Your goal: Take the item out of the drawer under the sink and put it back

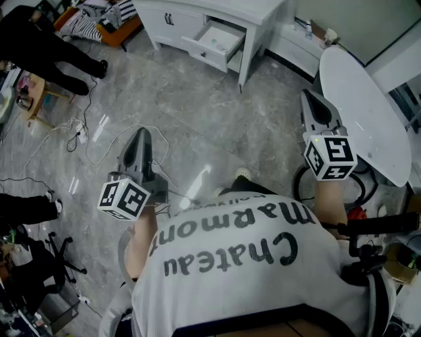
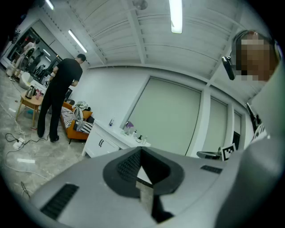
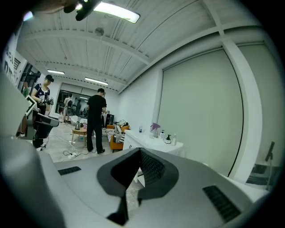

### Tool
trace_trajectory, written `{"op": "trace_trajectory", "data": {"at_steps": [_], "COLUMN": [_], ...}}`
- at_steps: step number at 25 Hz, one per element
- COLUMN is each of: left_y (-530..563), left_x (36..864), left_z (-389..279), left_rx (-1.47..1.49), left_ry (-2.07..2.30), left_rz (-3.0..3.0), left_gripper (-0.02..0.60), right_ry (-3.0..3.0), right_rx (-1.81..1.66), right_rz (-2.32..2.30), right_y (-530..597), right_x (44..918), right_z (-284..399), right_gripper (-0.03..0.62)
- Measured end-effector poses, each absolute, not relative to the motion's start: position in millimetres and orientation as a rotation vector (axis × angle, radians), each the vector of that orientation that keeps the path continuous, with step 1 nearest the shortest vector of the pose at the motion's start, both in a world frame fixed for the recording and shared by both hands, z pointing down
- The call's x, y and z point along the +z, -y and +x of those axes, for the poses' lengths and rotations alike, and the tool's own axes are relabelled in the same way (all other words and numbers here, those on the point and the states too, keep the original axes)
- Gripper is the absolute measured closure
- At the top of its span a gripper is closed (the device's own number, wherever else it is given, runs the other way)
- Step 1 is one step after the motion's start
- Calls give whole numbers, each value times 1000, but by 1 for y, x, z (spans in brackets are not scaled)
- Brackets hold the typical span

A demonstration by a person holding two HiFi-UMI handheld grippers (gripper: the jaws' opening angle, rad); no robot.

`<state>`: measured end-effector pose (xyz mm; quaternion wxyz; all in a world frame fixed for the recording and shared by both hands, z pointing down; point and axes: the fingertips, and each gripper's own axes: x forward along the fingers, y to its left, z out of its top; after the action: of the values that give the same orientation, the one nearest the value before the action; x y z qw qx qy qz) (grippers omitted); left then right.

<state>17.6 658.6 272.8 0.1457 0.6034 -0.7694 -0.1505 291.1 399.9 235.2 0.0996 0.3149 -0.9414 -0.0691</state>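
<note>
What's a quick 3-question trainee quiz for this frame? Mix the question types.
1. True or false: the drawer of the white cabinet stands open.
2. What is between the jaws of the left claw? A: a bottle. B: nothing, they are closed together. C: a cable.
3. Fill in: in the head view, the white oval table lies on the person's ____ side.

Key: 1 true; 2 B; 3 right.
</note>
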Motion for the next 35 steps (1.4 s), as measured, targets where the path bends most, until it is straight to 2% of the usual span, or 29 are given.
{"op": "trace_trajectory", "data": {"at_steps": [11, 18, 23, 27, 35], "left_y": [-660, -662, -666, -658, -615], "left_x": [265, 236, 247, 264, 275], "left_z": [15, 28, 36, 24, -10], "left_rx": [-449, -577, -452, -440, -455], "left_ry": [2243, 2305, 2272, 2251, 2289], "left_rz": [1753, 1885, 1883, 1804, 1707], "left_gripper": [572, 572, 572, 572, 572], "right_ry": [2801, 2901, 2845, 2883, 2877], "right_rx": [-204, -64, -17, 114, 39], "right_rz": [931, 1003, 1055, 1013, 897], "right_y": [-397, -385, -371, -349, -289], "right_x": [232, 216, 221, 229, 242], "right_z": [290, 296, 302, 278, 215], "right_gripper": [583, 582, 582, 582, 582]}}
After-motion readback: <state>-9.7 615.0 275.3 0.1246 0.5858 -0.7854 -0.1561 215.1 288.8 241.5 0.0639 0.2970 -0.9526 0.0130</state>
